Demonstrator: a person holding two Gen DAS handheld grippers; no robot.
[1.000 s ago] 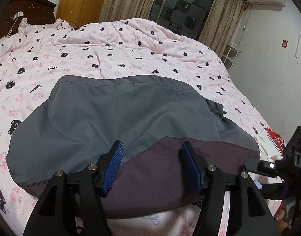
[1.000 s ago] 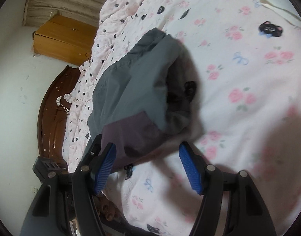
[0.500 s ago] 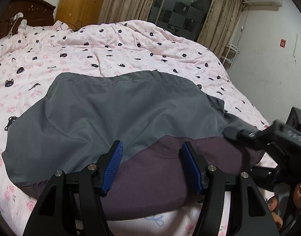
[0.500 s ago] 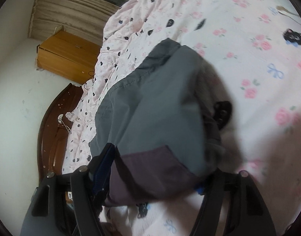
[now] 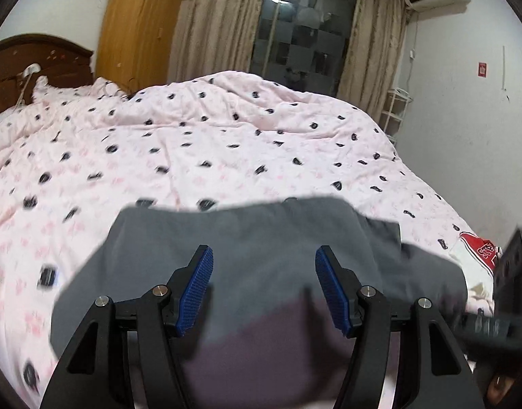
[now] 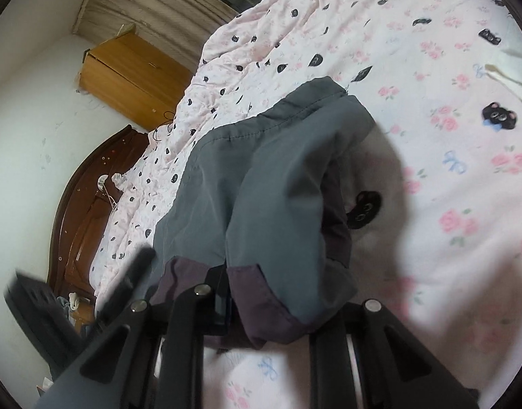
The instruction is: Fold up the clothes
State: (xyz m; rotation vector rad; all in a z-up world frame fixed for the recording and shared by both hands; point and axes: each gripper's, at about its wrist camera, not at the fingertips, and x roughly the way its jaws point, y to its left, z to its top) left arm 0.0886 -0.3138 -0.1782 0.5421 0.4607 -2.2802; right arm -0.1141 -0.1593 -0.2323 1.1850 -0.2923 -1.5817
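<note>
The right claw [image 6: 227, 293] at the bottom of its view is closing on the purple hem of the grey garment [image 6: 261, 187] — the cloth sits pinched between its fingers. The left claw [image 5: 263, 289] stands apart at the bottom middle, blue pads [image 5: 195, 289] wide, with the garment [image 5: 261, 238] under them, not gripped. The garment lies on the pink bed cover [image 5: 193, 143] — a red and white cloth [image 5: 479, 252] is at the right edge.

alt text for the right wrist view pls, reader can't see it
The right gripper is closing on the near edge of a grey garment, whose purple lining shows at the pinched fold. The garment drapes away over a pink duvet printed with black cats and roses; a dark wooden headboard stands at left.
</note>
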